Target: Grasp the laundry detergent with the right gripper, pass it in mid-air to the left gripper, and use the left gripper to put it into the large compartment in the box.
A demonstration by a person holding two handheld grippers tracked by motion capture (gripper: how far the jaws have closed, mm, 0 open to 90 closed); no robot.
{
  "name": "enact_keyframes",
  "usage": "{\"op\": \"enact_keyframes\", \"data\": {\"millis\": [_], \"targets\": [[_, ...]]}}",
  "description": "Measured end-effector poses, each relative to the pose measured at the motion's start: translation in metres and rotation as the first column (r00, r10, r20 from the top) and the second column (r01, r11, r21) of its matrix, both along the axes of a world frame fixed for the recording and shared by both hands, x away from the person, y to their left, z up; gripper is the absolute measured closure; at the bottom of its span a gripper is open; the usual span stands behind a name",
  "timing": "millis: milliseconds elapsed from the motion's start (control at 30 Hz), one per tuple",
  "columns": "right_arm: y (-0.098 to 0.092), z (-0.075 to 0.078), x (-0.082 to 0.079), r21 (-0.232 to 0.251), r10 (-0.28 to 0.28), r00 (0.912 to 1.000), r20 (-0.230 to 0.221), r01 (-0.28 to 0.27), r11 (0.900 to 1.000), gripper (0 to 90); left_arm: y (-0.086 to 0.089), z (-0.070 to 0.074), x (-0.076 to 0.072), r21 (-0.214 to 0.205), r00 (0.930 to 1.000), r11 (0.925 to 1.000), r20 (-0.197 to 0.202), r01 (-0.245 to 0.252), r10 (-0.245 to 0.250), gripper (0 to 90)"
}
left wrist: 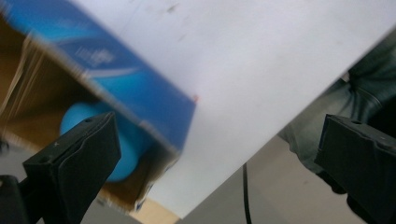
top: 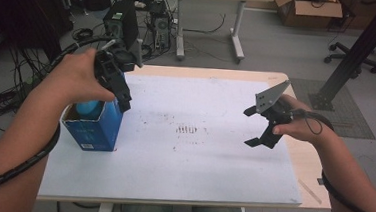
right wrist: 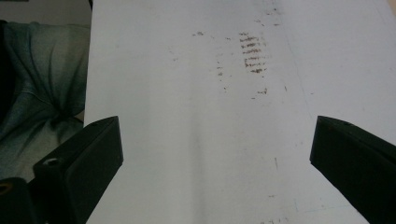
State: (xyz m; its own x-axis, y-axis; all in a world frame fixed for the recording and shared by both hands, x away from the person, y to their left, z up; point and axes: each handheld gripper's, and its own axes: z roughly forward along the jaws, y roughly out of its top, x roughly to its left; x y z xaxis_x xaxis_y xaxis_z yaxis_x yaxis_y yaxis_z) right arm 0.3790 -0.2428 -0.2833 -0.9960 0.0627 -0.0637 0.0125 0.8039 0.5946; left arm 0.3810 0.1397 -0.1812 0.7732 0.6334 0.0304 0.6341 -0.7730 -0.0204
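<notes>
Nearest the camera in the high view, two forearms, each hand on a gripper. Left gripper [top: 122,89] just above the open top of the blue carton [top: 96,129], jaws spread wide and holding nothing; in the left gripper view, the same jaws standing far apart with only blurred carton and table between them. Inside the carton, a light-blue rounded object [left wrist: 100,135], resting low against the cardboard wall, touched by neither jaw. Judged from that: the placing step looks done, object already dropped into the carton and let go. Carton upright near the left edge of the white table top [top: 207,157], flaps open.

Further right, right gripper [top: 261,126] hovering above bare table, jaws likewise wide open and empty; brown scuff marks [right wrist: 252,49] on the surface ahead of it.

Probably left to do: pulling the left gripper clear, perhaps closing the flaps. No other loose item to pack visible on the table.
</notes>
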Motion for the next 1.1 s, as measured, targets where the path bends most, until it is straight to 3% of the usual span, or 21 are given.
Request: {"op": "enact_keyframes", "data": {"millis": [200,367,467,600,700,833,1000,1033,1100], "targets": [[0.001,0.005,0.000,-0.024,0.007,1.0000,0.004,-0.007,0.9997,2.4,-0.025,-0.004,-0.007,0.022,0.9933,0.9940,-0.045,0.107,-0.106,0.2],[0.002,0.009,0.000,-0.042,0.007,1.0000,0.005,-0.007,0.9991,2.4,-0.040,-0.003,-0.013,-0.008,0.9807,0.9822,-0.055,0.187,-0.188,0.2],[0.004,0.010,0.000,-0.053,0.010,0.9999,0.005,-0.009,0.9985,2.5,-0.045,-0.005,-0.015,0.020,0.9779,0.9793,-0.062,0.201,-0.200,0.2],[0.006,0.010,0.000,-0.068,0.017,0.9999,0.002,-0.017,0.9976,2.5,-0.050,-0.008,-0.017,0.012,0.9683,0.9703,-0.069,0.242,-0.240,0.2],[0.009,0.010,0.000,-0.086,0.022,0.9997,-0.003,-0.023,0.9961,2.6,-0.054,-0.009,-0.018,-0.014,0.9535,0.9561,-0.071,0.293,-0.293,0.2],[0.014,0.009,0.000,-0.111,0.033,0.9994,-0.009,-0.033,0.9933,2.6,-0.059,-0.012,-0.018,-0.018,0.9393,0.9417,-0.068,0.336,-0.336,0.2],[0.020,0.012,0.002,-0.156,0.042,0.9990,-0.013,-0.044,0.9868,2.6,-0.063,-0.015,-0.015,-0.042,0.9091,0.9106,-0.054,0.411,-0.413,0.2],[0.022,0.012,0.002,-0.165,0.043,0.9990,-0.013,-0.045,0.9853,2.7,-0.064,-0.015,-0.015,-0.041,0.8999,0.9007,-0.043,0.433,-0.434,0.2],[0.024,0.014,0.003,-0.185,0.048,0.9988,-0.015,-0.050,0.9815,2.7,-0.064,-0.018,-0.012,-0.034,0.8964,0.8978,-0.051,0.439,-0.440,0.2]]}}
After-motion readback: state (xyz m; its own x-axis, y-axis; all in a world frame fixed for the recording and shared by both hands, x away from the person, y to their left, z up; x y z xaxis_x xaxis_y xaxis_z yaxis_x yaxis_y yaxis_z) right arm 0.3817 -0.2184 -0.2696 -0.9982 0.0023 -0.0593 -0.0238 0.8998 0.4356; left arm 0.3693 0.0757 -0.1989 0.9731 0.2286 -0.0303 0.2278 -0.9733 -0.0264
